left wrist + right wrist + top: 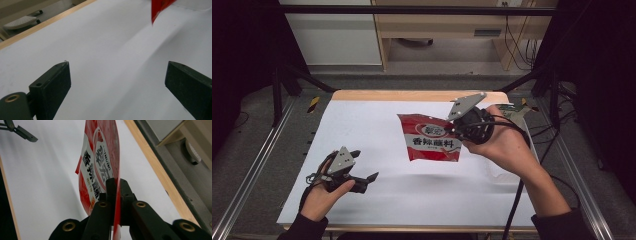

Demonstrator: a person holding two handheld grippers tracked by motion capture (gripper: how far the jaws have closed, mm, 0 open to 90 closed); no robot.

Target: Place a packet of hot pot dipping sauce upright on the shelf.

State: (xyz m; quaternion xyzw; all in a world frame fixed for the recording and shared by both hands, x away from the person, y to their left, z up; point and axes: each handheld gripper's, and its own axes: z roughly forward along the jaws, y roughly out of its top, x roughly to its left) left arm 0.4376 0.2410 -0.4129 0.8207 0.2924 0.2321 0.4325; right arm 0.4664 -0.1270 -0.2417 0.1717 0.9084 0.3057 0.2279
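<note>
My table (362, 210) wears a white sheet over a wooden edge; beyond it lie grey floor (257, 145), a pale wooden cabinet (437, 25) and dangling cables (517, 45).

red packet (430, 137) | white band: "香辣蘸料" | oval logo: "翠宏", "CUIHONG"

Lab-like recording bay, white-covered table (377, 130), black frame bars (412, 10), loose cables (517, 45), grey floor (257, 130)
</note>
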